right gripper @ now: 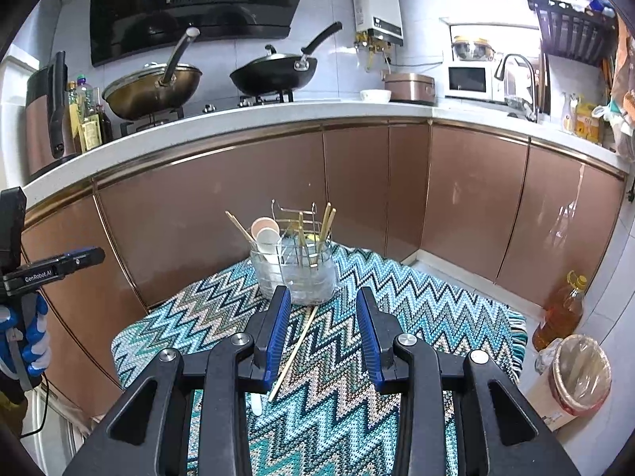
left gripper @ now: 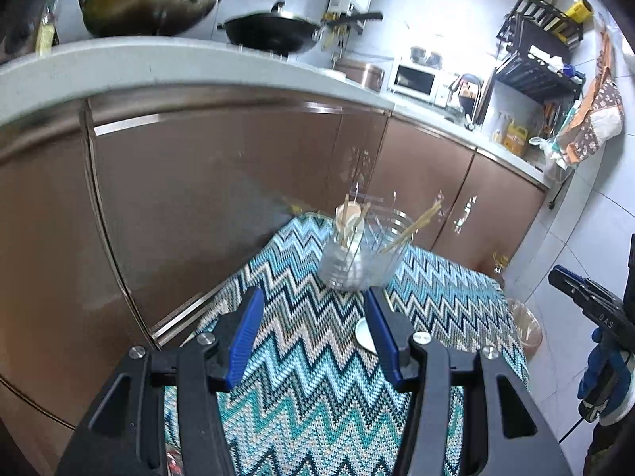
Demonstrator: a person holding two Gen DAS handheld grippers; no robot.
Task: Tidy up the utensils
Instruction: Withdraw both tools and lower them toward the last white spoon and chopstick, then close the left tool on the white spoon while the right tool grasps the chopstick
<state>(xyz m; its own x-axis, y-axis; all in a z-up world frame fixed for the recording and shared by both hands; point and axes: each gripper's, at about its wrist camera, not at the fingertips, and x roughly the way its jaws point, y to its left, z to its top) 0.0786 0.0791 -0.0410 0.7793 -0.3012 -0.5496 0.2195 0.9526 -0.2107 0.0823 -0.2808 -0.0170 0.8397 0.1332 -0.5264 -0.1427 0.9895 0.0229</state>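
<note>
Left tool (left gripper: 313,297) agape, right tool (right gripper: 321,297) agape, empty

Landmark: glass jars (right gripper: 295,269), two touching, on the zigzag cloth (right gripper: 416,317) toward its far edge.
In the jars: spoons (right gripper: 265,234) in the left one, chopsticks (right gripper: 325,224) and a wire rack (right gripper: 295,214) in the right one.
Before the jars: one loose chopstick (right gripper: 295,351) flat on the cloth.
Behind the jars: cabinet doors (right gripper: 222,214), with the counter (right gripper: 254,119) above.
Right of the jars: oil bottle (right gripper: 559,309) and bin (right gripper: 581,373) on the floor.
</note>
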